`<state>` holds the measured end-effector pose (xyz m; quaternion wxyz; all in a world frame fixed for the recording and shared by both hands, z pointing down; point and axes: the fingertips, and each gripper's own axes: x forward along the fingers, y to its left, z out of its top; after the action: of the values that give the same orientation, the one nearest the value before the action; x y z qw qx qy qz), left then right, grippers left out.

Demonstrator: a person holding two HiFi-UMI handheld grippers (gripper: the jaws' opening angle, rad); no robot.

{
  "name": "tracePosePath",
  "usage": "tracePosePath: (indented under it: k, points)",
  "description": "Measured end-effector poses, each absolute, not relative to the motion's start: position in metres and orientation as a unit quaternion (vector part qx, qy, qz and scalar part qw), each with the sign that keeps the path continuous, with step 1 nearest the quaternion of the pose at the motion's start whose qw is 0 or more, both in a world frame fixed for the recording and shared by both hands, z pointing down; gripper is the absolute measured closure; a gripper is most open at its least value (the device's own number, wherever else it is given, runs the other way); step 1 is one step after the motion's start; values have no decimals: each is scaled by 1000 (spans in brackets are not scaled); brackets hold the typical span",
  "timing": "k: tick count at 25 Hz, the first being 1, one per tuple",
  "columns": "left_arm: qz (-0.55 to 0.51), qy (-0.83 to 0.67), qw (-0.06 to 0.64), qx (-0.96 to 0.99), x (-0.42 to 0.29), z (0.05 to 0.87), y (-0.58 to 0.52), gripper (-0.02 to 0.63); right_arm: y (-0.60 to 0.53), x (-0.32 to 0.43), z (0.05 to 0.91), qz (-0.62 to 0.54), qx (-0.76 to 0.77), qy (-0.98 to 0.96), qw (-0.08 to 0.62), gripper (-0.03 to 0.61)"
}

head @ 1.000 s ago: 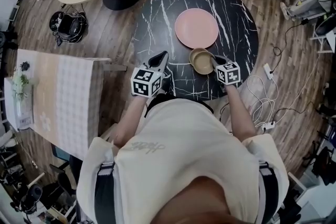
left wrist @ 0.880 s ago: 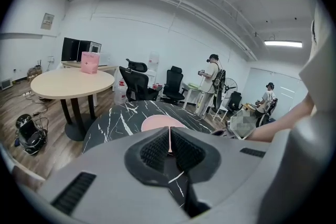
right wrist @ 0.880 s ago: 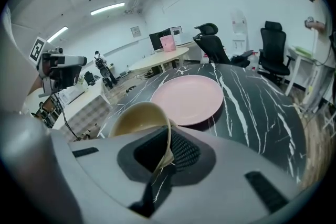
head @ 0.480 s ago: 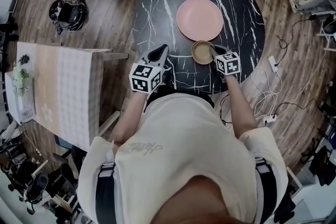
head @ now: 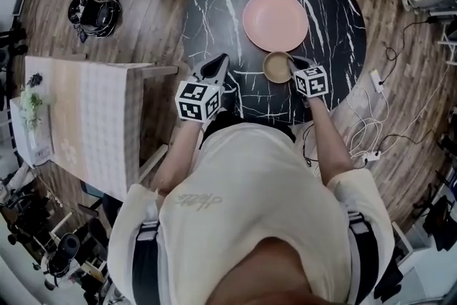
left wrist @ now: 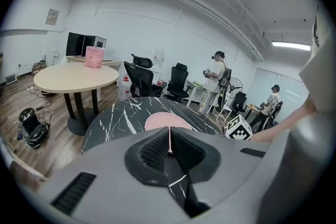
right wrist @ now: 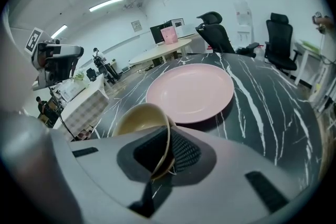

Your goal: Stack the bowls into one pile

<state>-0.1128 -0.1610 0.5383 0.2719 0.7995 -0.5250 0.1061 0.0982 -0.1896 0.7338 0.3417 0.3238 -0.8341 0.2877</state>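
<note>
Right gripper view shows my right gripper [right wrist: 169,150] clamped on the tan bowl [right wrist: 142,123] — one ribbed pad inside the wall, the other outside, with the rim running up between them. The bowl is tilted in this grip, its opening turned toward my left; whether its base touches the tabletop cannot be determined. Just beyond the bowl lies the pink plate [right wrist: 190,93], flat on the black marble table [right wrist: 273,113]. In the head view the bowl's far edge sits right at the plate's near rim. My left gripper [left wrist: 169,145] is clenched on nothing: its two pads meet with only a thin slit between them. It is held over the near-left part of the table, well apart from the bowl. Each gripper carries its marker cube [head: 198,101] on the end nearest my body. Farther out, to the left of the marble table, stands a table with a checked cloth [head: 86,121]. Beyond that is a round beige table [left wrist: 76,76] with a pink box [left wrist: 94,57] on top. At the far end of the room — past several black office chairs [left wrist: 139,78] — two people [left wrist: 216,78] are visible near desks.
</note>
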Motion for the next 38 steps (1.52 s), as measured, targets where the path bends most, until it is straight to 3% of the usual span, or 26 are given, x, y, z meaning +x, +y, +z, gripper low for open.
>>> tracePosePath:
  k: [11,14,24,38]
  points:
    - [103,-522,277,800,-108,542,-166,593,-193,97,730,280,325,-837,340,538]
    - [102,-518,277,803,-108,543,-169,594,-197,97,725,276,332,-839,333,503]
    - [95,-498,265,820,-99,537,-178,594,-201,113,700,265,370,-834,312,503]
    - [89,-473,245,842,-77,527,-170,594,-161,139,648,248,409,-837,264,559]
